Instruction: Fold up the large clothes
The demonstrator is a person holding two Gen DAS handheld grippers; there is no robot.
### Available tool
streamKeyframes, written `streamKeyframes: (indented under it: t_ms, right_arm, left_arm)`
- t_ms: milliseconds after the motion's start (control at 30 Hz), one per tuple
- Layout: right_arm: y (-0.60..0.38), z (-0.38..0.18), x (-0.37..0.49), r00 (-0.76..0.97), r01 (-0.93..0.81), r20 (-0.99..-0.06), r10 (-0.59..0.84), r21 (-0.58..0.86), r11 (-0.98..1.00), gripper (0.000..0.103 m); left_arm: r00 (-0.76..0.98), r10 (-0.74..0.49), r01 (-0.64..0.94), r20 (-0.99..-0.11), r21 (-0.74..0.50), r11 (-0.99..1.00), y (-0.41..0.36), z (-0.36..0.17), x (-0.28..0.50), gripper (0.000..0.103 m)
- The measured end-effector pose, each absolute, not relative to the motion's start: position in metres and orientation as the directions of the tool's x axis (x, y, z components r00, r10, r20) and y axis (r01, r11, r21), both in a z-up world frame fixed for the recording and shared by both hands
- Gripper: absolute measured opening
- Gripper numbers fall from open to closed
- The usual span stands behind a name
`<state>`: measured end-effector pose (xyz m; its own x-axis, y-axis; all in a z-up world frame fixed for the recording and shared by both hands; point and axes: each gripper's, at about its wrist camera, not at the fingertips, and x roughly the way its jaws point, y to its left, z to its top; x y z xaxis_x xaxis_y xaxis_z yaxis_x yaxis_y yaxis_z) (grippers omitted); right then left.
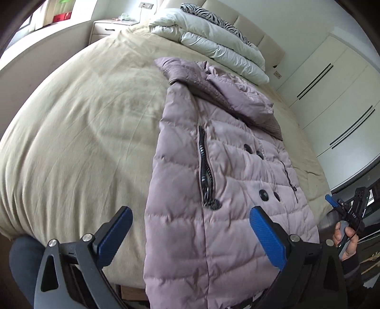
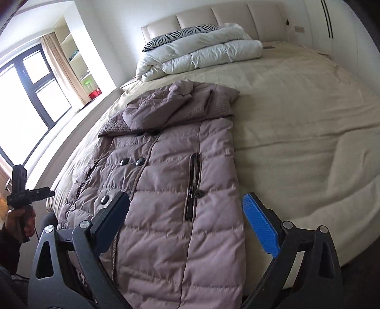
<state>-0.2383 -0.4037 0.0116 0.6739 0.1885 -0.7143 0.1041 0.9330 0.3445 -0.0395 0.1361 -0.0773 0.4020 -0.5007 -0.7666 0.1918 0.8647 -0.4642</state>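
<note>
Where the cream sheet drops over the foot edge of the bed point(image 1: 78, 133), a mauve quilted coat point(image 1: 213, 190) lies lengthwise, its hem hanging past that edge and its hood point(image 1: 239, 97) bunched toward the headboard. The coat lies as a narrow panel with straight long sides and no sleeve showing. Its front faces up, showing pairs of dark buttons point(image 1: 263, 195), a black zippered pocket point(image 1: 206, 176) and a thin dark cord down the front. In the right wrist view the same coat point(image 2: 171, 204) sits nearer the window-side edge of the bed point(image 2: 308, 133), with a wide stretch of bare sheet on the other side.

The left gripper point(image 1: 190, 234) hovers above the hem end with its blue pads spread wide and nothing between them; its left finger stands over the sheet, its right finger over the coat. The right gripper point(image 2: 186, 218) hangs the same way, fingers released and empty above the lower coat. Each camera catches the other gripper off to the side, held in a hand point(image 1: 349, 240) clear of the bed.

Beyond the hood, a folded white duvet point(image 2: 201, 53) lies at the head end with a zebra-print pillow point(image 2: 180, 34) behind it, against the padded headboard point(image 2: 213, 16).
</note>
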Motion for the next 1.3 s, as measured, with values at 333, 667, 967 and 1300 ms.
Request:
streamKeyframes:
  t_ms: [333,667,967,1300]
  right_arm:
    - [-0.421,-0.029,-0.303,0.555,0.188,-0.785,0.274,0.440,0.878,0.098]
    - [-0.452,-0.061,-0.318,0.433,0.313,-0.852,0.295,0.449,0.837,0.098]
    - [-0.459,-0.067,-0.314,0.389,0.302,-0.852,0.350,0.477,0.825,0.085]
    - [-0.436,-0.086,-0.294,0.248,0.271,-0.874,0.418,0.477,0.836,0.040]
  left_arm:
    - [0.224,-0.538,0.042,-0.812,-0.544,0.838,0.157,-0.134,-0.087,0.099]
    - [0.135,-0.647,0.011,-0.750,-0.652,0.758,0.144,-0.167,-0.090,0.080]
    - [0.111,-0.663,0.042,-0.740,-0.663,0.747,0.136,-0.163,-0.092,0.065]
    - [0.127,-0.653,0.087,-0.747,-0.648,0.757,0.128,-0.154,-0.092,0.040]
